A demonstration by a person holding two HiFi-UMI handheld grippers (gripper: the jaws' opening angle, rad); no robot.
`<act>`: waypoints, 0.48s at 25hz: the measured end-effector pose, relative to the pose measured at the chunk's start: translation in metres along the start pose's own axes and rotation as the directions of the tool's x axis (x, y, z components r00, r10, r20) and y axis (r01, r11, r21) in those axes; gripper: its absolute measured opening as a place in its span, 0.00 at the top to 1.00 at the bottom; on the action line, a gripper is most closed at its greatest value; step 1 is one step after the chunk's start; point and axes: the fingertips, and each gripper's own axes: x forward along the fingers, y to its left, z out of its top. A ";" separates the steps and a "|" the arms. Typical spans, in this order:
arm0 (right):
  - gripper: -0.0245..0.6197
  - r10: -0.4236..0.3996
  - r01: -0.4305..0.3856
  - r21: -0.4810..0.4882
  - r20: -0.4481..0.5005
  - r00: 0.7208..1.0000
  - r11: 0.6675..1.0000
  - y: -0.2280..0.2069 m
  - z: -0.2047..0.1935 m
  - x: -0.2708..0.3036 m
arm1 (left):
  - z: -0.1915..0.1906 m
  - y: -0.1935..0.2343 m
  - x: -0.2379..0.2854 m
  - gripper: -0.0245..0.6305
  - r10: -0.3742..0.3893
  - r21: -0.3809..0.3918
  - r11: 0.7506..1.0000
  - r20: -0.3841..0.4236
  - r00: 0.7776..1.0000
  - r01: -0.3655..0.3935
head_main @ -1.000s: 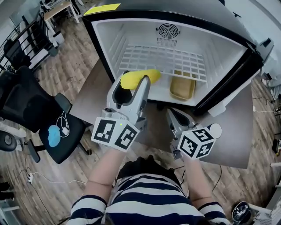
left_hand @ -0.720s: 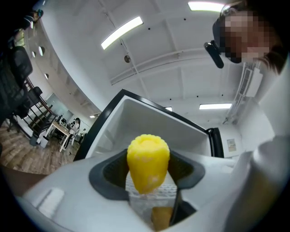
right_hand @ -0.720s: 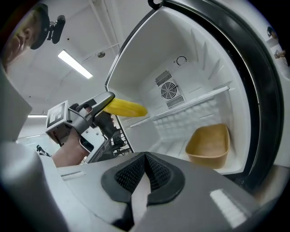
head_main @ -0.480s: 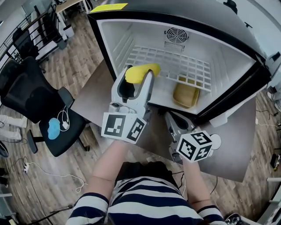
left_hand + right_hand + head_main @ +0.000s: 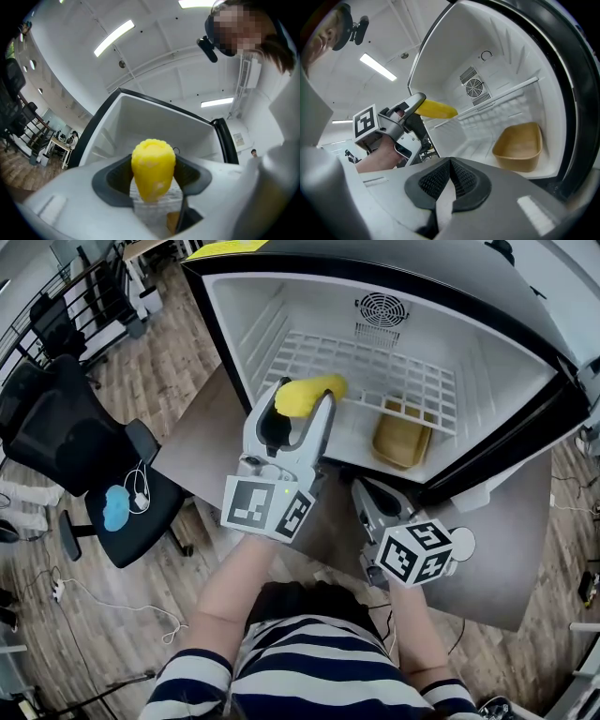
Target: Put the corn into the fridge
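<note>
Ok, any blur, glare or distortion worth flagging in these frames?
Head view: sharp, evenly lit, mild bend at the fridge edges. Left gripper view: strong fisheye, corn slightly soft, ceiling lights blown out. Right gripper view: fisheye too, tray crisp, dark corners.

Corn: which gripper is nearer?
Left. The left gripper is shut on the corn at the fridge opening; the right gripper is shut, empty, outside the fridge, off to the corn's right.

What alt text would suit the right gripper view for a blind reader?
The left gripper holds a corn cob at the open fridge, where a tan tray sits; the right gripper, shut and empty, fills the foreground.
</note>
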 end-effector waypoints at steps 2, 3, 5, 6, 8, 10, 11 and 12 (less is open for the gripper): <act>0.98 0.005 -0.005 0.001 -0.005 1.000 1.000 0.001 -0.002 0.002 | -0.002 0.001 -0.003 0.96 -0.006 -0.004 1.000 -0.005 1.000 0.006; 0.98 0.009 -0.009 0.001 -0.008 1.000 1.000 0.002 -0.003 0.003 | -0.004 0.002 -0.004 0.96 -0.008 -0.011 1.000 -0.008 1.000 0.008; 0.98 0.016 -0.016 0.001 -0.015 1.000 1.000 0.004 -0.005 0.005 | -0.006 0.004 -0.007 0.96 -0.012 -0.015 1.000 -0.014 1.000 0.011; 0.98 0.020 -0.020 0.001 -0.019 1.000 1.000 0.005 -0.007 0.006 | -0.007 0.004 -0.008 0.96 -0.014 -0.009 1.000 -0.016 1.000 0.014; 0.98 0.026 -0.026 0.000 -0.026 0.999 1.000 0.007 -0.009 0.008 | -0.009 0.003 -0.011 0.96 -0.019 0.006 1.000 -0.020 1.000 0.019; 0.98 0.033 -0.033 0.002 -0.031 0.999 0.999 0.009 -0.010 0.011 | -0.010 0.002 -0.014 0.96 -0.025 0.024 0.999 -0.020 0.999 0.026; 0.98 0.036 -0.036 0.002 -0.033 0.999 0.999 0.009 -0.011 0.012 | -0.011 0.002 -0.015 0.96 -0.029 0.032 0.999 -0.022 0.999 0.029; 0.98 0.038 -0.038 0.003 -0.035 0.999 0.999 0.010 -0.012 0.012 | -0.013 0.002 -0.016 0.96 -0.031 0.039 0.999 -0.026 0.999 0.032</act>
